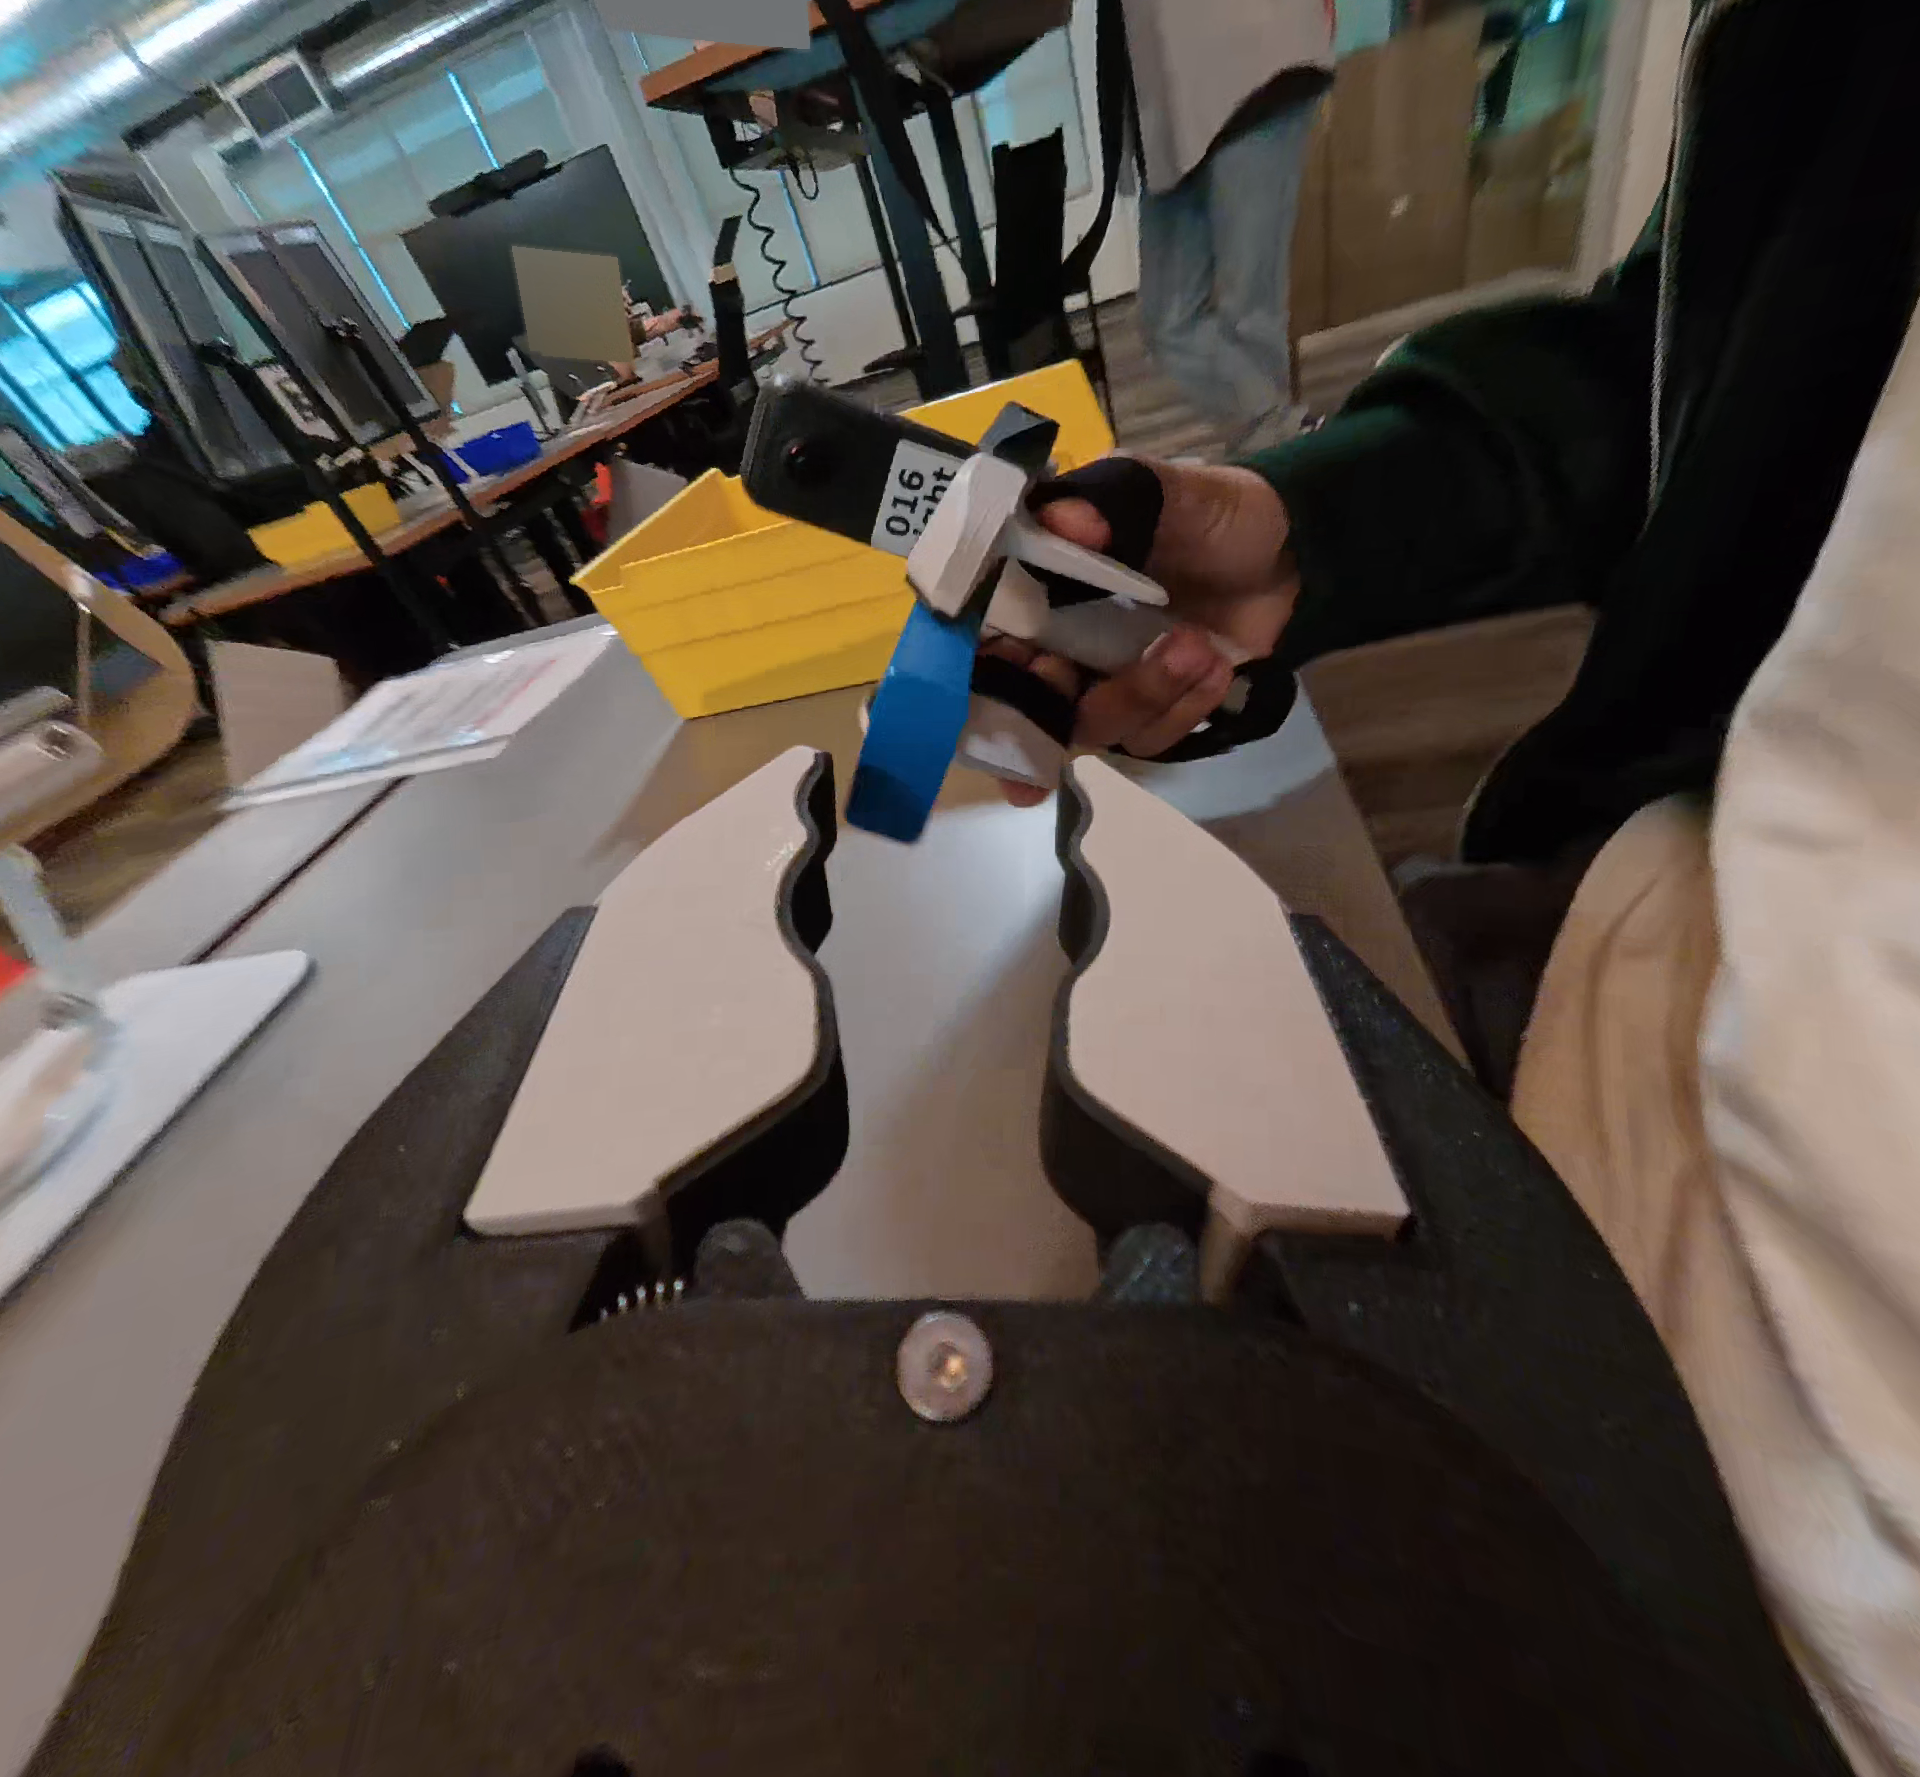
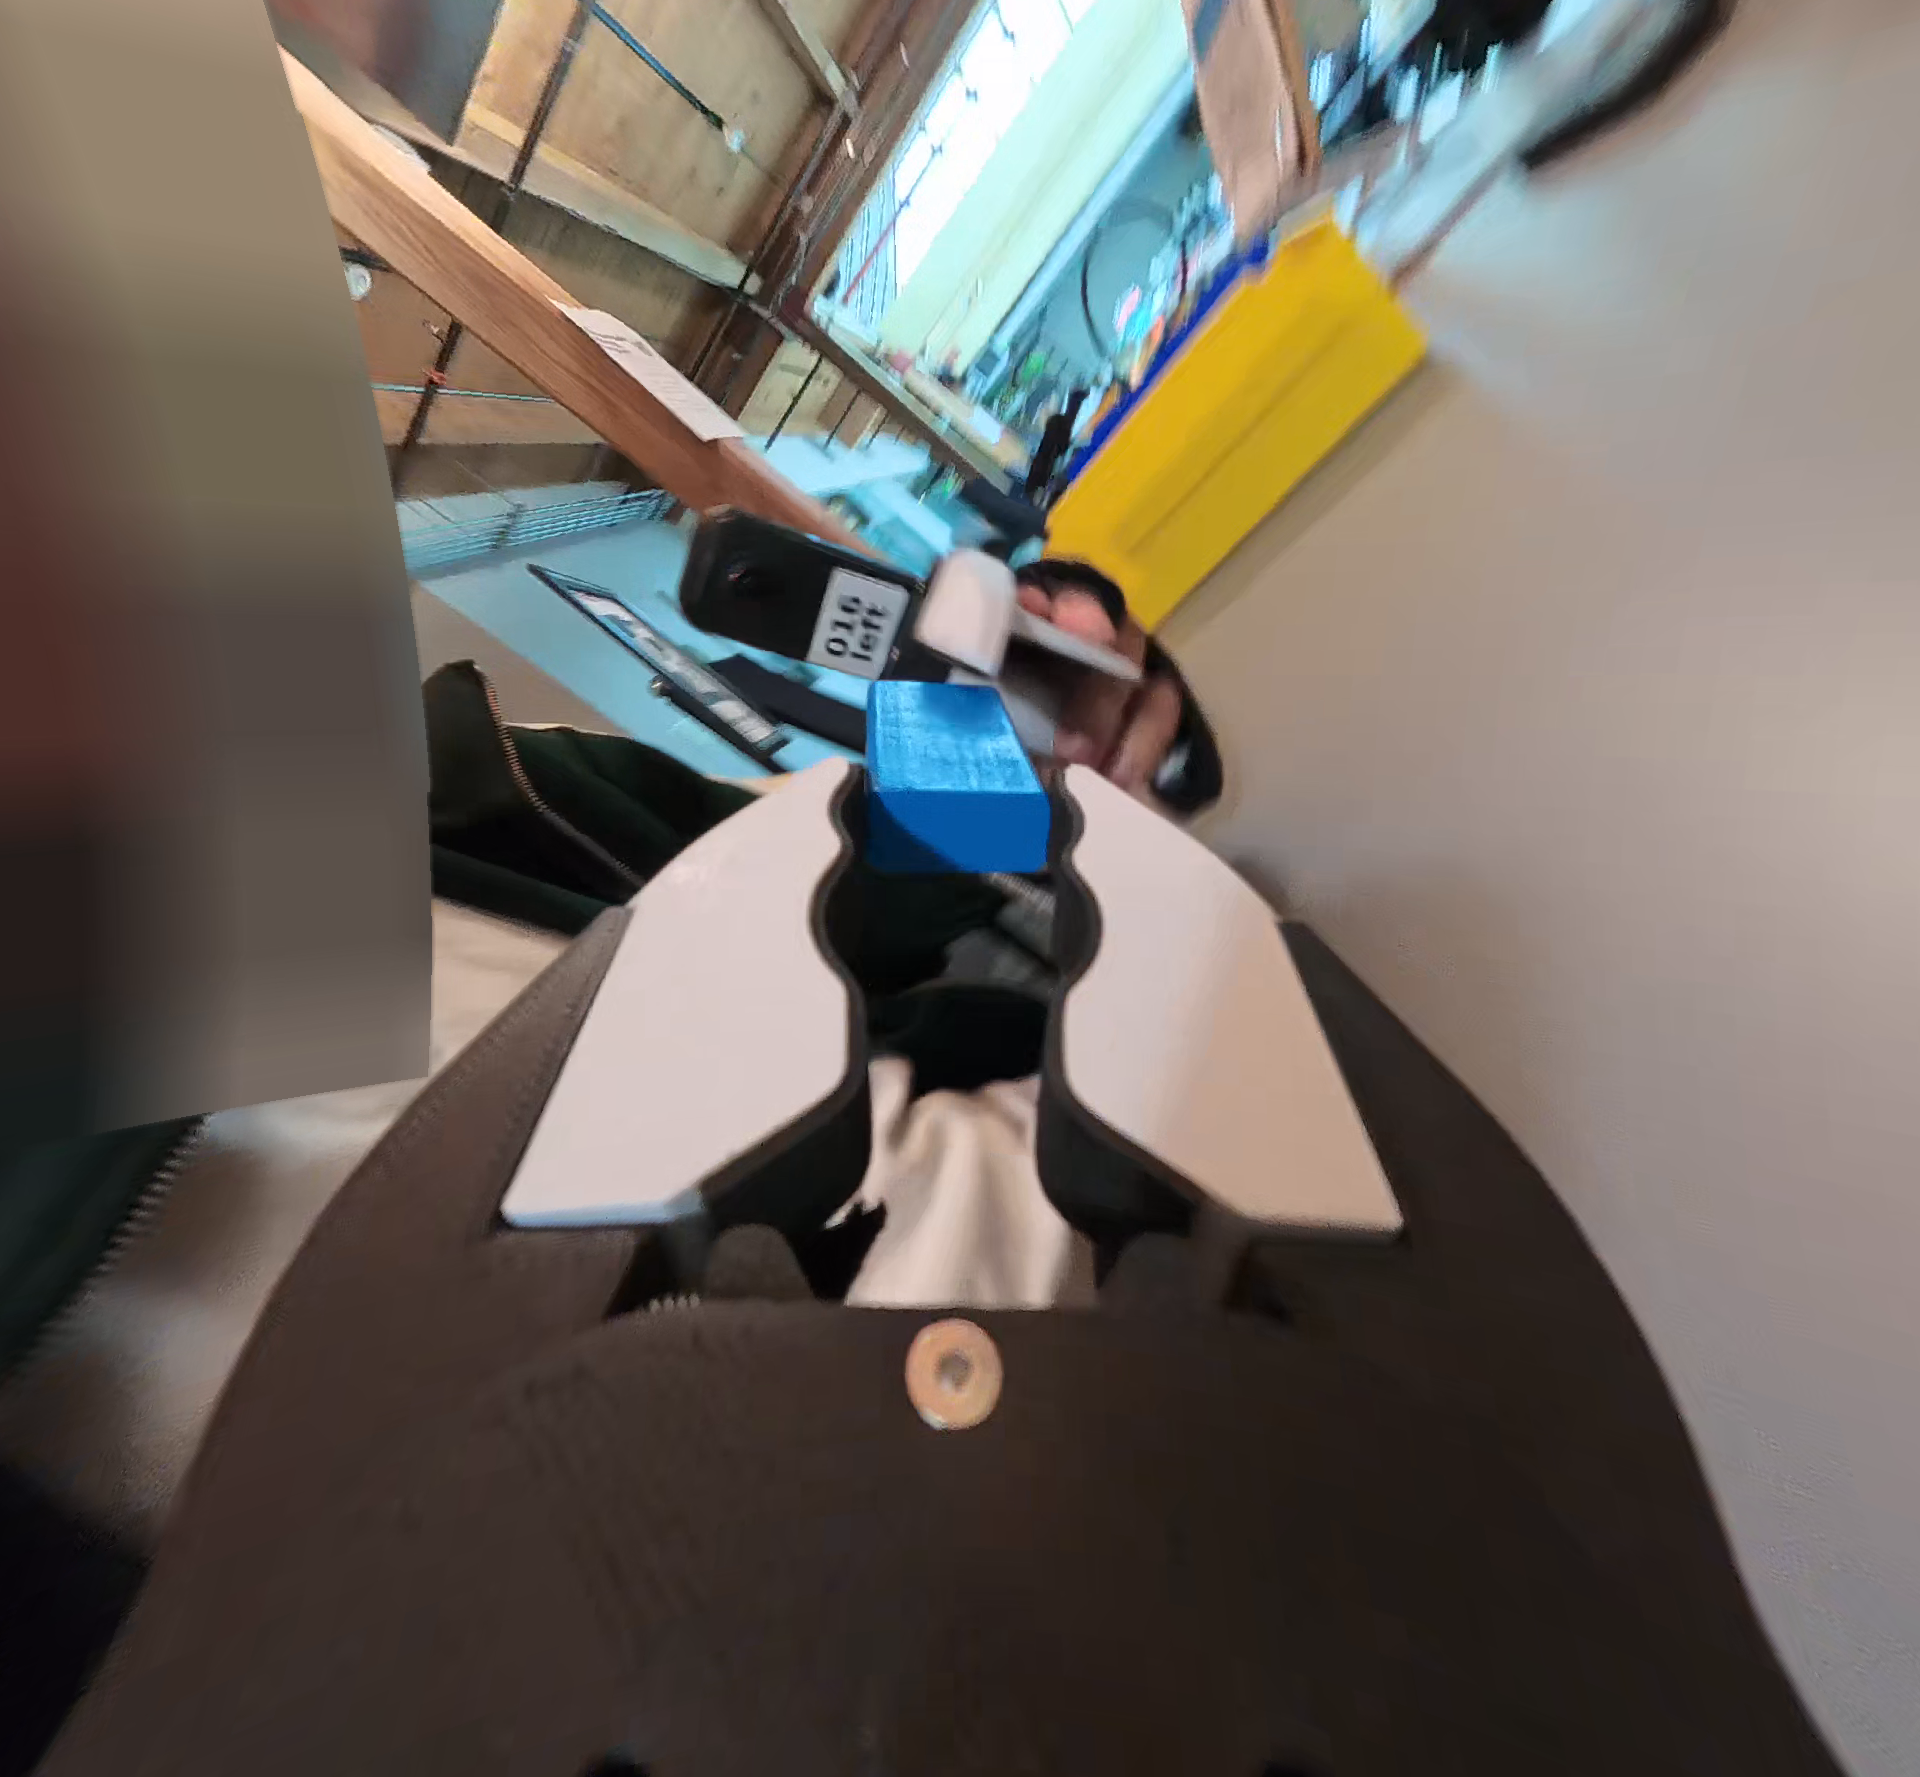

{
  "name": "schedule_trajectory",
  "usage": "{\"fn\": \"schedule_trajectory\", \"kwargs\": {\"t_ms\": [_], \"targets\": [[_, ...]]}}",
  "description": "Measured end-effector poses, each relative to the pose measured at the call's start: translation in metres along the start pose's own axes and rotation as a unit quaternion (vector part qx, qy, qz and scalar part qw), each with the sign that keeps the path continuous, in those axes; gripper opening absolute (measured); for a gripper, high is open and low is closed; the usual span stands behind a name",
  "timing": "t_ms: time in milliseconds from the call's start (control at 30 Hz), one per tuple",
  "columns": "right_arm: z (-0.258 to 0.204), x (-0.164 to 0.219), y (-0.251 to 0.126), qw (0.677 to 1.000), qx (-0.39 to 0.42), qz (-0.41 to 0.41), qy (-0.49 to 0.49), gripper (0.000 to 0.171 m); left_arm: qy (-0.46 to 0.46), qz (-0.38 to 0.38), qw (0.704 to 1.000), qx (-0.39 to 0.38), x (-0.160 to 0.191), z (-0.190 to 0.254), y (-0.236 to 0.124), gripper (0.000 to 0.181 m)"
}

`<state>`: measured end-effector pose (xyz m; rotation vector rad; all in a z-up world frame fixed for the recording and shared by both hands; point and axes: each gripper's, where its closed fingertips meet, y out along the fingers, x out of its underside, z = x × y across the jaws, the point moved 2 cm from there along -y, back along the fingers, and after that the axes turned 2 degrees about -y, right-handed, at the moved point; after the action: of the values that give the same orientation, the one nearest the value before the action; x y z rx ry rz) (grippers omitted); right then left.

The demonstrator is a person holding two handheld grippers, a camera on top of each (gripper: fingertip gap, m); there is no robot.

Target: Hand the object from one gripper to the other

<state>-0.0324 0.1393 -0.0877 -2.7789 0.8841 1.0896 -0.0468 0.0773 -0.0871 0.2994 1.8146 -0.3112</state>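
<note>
A long blue block sits between my right gripper's fingertips, which are shut on its sides. In the left wrist view the same block hangs slanted in the right gripper, held by a gloved hand. The block's lower end is just above and beyond the tips of my left gripper. The left gripper is open and empty, and its jaws do not touch the block. The left gripper also shows in the right wrist view, close behind the block.
A yellow bin stands on the grey table behind the grippers; it also shows in the right wrist view. A sheet of paper and a white flat pad lie at the left. The person's body is close on the right.
</note>
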Motion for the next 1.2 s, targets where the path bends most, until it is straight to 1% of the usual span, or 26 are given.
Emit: {"fn": "schedule_trajectory", "kwargs": {"t_ms": [133,267,400,500,567,600,667,700,800,900,967,1000,1100,1200], "targets": [[0.009,0.013,0.003,0.997,-0.001,-0.038,0.070,0.033,0.031,-0.013,0.999,0.004,0.002,0.007,0.003,0.032],[0.006,0.012,0.003,0.994,-0.026,-0.027,0.106,0.034,0.026,-0.017,0.999,0.009,0.005,0.006,0.002,0.015],[0.008,0.013,0.003,0.992,-0.029,-0.025,0.117,0.034,0.012,-0.019,1.000,0.012,0.006,0.004,0.001,0.014],[0.010,0.010,0.004,0.996,-0.019,-0.007,0.087,0.036,-0.005,-0.017,1.000,0.009,0.004,0.001,0.000,0.014],[0.012,0.000,0.002,0.999,0.002,0.030,0.043,0.059,-0.043,-0.003,0.999,0.008,0.002,-0.003,-0.001,0.014],[0.012,-0.007,0.000,0.998,0.011,0.054,0.017,0.065,-0.070,0.008,0.998,0.009,0.001,-0.005,-0.002,0.014],[0.009,-0.020,-0.007,0.995,0.025,0.094,-0.037,0.071,-0.140,0.033,0.990,0.015,-0.001,-0.011,-0.005,0.015],[0.007,-0.025,-0.009,0.992,0.032,0.107,-0.067,0.071,-0.181,0.046,0.982,0.022,-0.001,-0.014,-0.006,0.015],[-0.001,-0.032,-0.014,0.976,0.062,0.115,-0.172,0.065,-0.310,0.081,0.946,0.047,-0.001,-0.023,-0.010,0.014],[-0.006,-0.027,-0.010,0.958,0.092,0.078,-0.262,0.050,-0.381,0.095,0.918,0.061,0.003,-0.028,-0.012,0.014],[-0.005,-0.020,-0.004,0.948,0.107,0.044,-0.295,0.041,-0.390,0.092,0.914,0.067,0.006,-0.027,-0.011,0.014],[-0.004,-0.016,-0.002,0.946,0.113,0.027,-0.303,0.040,-0.388,0.090,0.915,0.069,0.006,-0.026,-0.010,0.014],[0.001,-0.005,0.006,0.948,0.114,-0.007,-0.297,0.038,-0.380,0.089,0.917,0.082,0.003,-0.021,-0.008,0.014],[-0.001,-0.002,0.009,0.953,0.103,-0.015,-0.284,0.028,-0.376,0.085,0.918,0.091,0.003,-0.016,-0.005,0.014]]}}
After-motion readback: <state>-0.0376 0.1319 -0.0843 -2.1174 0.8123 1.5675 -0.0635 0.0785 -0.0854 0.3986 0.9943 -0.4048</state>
